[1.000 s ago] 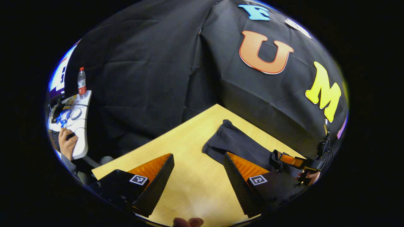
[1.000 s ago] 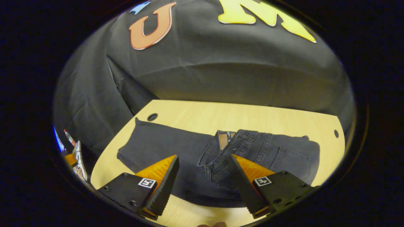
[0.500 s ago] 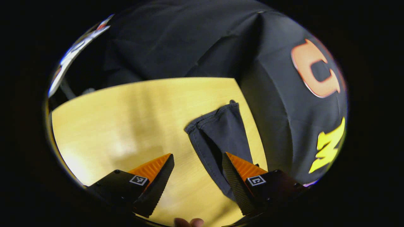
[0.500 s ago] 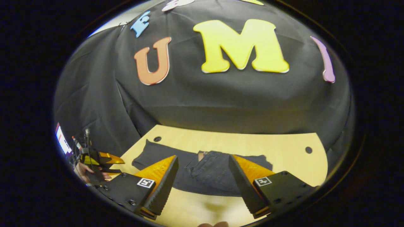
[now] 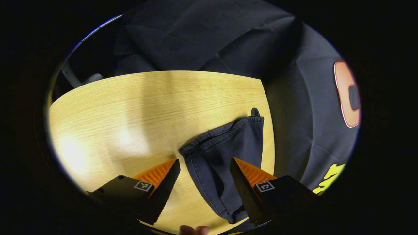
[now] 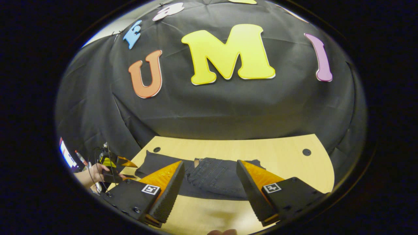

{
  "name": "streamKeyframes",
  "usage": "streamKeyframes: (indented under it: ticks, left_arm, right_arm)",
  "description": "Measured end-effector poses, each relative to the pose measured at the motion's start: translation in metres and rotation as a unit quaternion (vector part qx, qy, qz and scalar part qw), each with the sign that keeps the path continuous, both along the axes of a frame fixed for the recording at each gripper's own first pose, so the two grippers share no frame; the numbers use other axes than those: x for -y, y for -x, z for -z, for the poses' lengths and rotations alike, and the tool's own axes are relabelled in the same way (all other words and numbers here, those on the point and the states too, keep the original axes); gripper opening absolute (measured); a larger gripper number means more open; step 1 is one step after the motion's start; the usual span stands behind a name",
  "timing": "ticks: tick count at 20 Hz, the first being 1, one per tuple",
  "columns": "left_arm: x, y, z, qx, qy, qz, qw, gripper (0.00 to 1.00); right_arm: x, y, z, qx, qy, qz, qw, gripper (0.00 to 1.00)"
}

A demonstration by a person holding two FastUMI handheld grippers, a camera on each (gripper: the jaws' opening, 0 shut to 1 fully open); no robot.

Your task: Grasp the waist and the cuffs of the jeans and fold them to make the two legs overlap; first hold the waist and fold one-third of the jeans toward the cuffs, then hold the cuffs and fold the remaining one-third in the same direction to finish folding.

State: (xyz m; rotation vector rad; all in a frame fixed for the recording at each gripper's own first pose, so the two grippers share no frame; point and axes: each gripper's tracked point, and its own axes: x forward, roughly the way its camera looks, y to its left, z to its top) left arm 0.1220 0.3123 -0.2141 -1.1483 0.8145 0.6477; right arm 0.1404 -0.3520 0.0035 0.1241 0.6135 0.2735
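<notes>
Dark jeans (image 6: 209, 178) flat on wooden table (image 5: 130, 107), cuffs (image 5: 225, 133) seemingly stacked, both tools (image 5: 204, 192) (image 6: 210, 192) spread apart

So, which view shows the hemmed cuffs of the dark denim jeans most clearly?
The left gripper view: the hemmed cuffs of the dark denim jeans lie close ahead of the open left gripper, stitching visible. The right gripper view shows the jeans farther off, the cuff end small at left.

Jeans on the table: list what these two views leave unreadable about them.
- Left gripper view: the jeans show their cuff end; the rest is cut off at the bottom edge and behind the left tool.
- Right gripper view: the jeans are far off and small; the right tool covers their near edge, so the fold stage is unclear.
- Right gripper view: the hand is at the edge, too small.
</notes>
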Motion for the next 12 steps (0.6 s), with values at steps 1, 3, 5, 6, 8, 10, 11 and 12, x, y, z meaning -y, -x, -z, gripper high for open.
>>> streamKeyframes:
  ticks: [1,3,5,6,8,10,11,12]
  left_arm:
    - [-0.001,-0.002,0.006,-0.011,-0.005,0.007,1.0,0.99]
    - [-0.002,-0.004,0.012,-0.031,-0.004,0.008,0.999,0.98]
    - [-0.006,-0.008,0.015,-0.033,-0.007,0.01,0.999,0.98]
    - [-0.006,-0.008,0.015,-0.041,-0.005,0.012,0.999,0.98]
    - [-0.004,-0.01,0.017,-0.062,-0.009,0.021,0.998,0.98]
    - [-0.008,-0.006,0.023,-0.098,-0.025,0.022,0.995,0.96]
    - [-0.009,-0.004,0.03,-0.116,-0.036,0.023,0.992,0.93]
    - [-0.012,0.001,0.029,-0.13,-0.047,0.017,0.99,0.79]
  right_arm:
    - [0.001,-0.001,0.002,-0.002,-0.002,0.001,1.0,0.98]
    - [0.002,-0.004,0.003,-0.002,0.002,0.0,1.0,0.94]
    - [0.005,-0.004,0.002,-0.001,0.007,0.0,1.0,0.94]
    - [0.008,-0.003,0.005,-0.004,0.008,0.0,1.0,0.94]
    - [0.014,0.001,0.016,-0.019,0.007,0.004,1.0,0.98]
    - [0.02,0.008,0.026,-0.039,0.002,0.01,0.999,0.99]
    - [0.025,0.013,0.033,-0.047,0.001,0.014,0.999,0.94]
    - [0.03,0.014,0.038,-0.054,0.0,0.02,0.998,0.94]
